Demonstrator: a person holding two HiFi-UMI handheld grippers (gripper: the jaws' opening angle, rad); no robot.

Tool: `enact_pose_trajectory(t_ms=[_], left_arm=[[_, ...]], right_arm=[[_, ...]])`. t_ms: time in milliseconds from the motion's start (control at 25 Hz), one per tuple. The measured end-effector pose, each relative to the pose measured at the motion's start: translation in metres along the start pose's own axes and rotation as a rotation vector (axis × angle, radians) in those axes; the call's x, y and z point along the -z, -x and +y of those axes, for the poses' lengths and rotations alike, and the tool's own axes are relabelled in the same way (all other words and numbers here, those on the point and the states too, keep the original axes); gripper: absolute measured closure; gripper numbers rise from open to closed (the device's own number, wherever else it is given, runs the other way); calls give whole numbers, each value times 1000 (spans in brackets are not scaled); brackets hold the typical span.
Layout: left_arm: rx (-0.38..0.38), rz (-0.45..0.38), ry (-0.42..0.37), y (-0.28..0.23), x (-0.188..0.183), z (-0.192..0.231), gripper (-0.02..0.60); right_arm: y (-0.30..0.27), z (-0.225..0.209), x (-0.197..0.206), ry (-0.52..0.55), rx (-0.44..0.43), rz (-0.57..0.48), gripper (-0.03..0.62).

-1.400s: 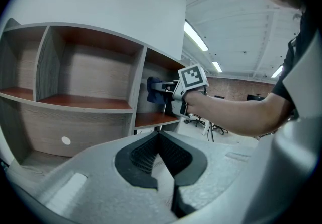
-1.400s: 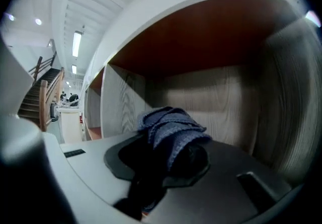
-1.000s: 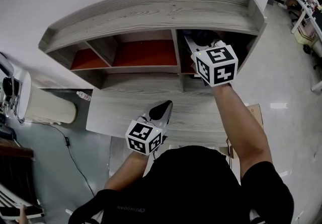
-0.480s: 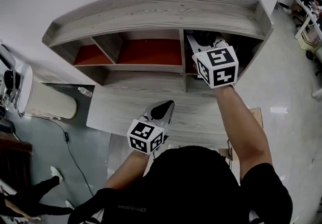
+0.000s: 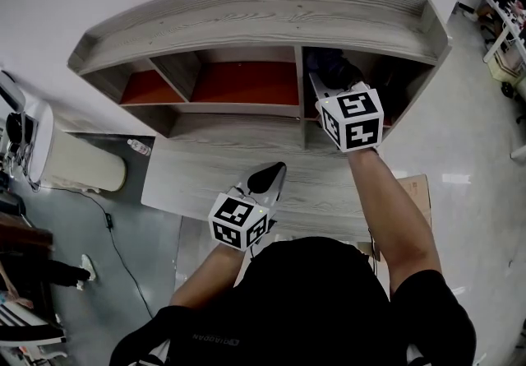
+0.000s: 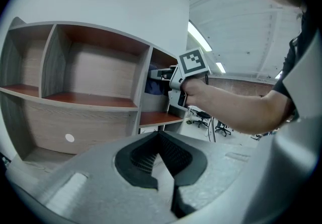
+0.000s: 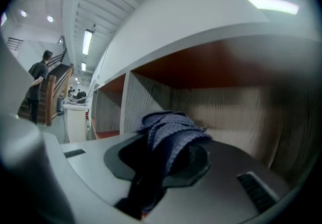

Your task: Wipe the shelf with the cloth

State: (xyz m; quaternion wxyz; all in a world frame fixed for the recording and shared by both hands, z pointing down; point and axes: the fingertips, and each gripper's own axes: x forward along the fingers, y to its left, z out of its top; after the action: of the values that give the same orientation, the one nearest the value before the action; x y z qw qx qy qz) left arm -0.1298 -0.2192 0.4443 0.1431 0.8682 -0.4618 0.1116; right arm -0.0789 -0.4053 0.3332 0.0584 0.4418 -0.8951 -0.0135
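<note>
The grey wooden shelf unit has red-orange boards and three compartments. My right gripper reaches into the right compartment, shut on a dark blue cloth. In the right gripper view the bunched cloth sticks up from between the jaws of the right gripper, with the compartment's wood back wall behind it. My left gripper hovers over the desk top, its jaws together and nothing in them. From the left gripper view, the left gripper points at the shelf, and the right gripper shows there too.
A white cylindrical appliance and a small bottle sit left of the desk. A cardboard box lies on the floor at the right. A person stands far off by a staircase. Office chairs stand beyond the shelf.
The right gripper with the cloth has drawn back a little toward the front of the right compartment. The left gripper has stayed put.
</note>
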Motion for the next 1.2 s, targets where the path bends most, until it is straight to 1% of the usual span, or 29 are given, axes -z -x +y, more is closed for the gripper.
enact_pose_trajectory(t_ms=[440,840,1040,1200], left_arm=[[1,3,3,0,1,2,574],[-6,8,6,2,3,4,574],[-7,7,7,2,3,4,574],[-9,7,7,3,3,4,574]], right_arm=[[-9,6,57,-11,9,88,497],[-16,4,99,-51,12,169,497],[-17,3,116,-60,15,197,497],[-18,2,122,-59,19,208,497]])
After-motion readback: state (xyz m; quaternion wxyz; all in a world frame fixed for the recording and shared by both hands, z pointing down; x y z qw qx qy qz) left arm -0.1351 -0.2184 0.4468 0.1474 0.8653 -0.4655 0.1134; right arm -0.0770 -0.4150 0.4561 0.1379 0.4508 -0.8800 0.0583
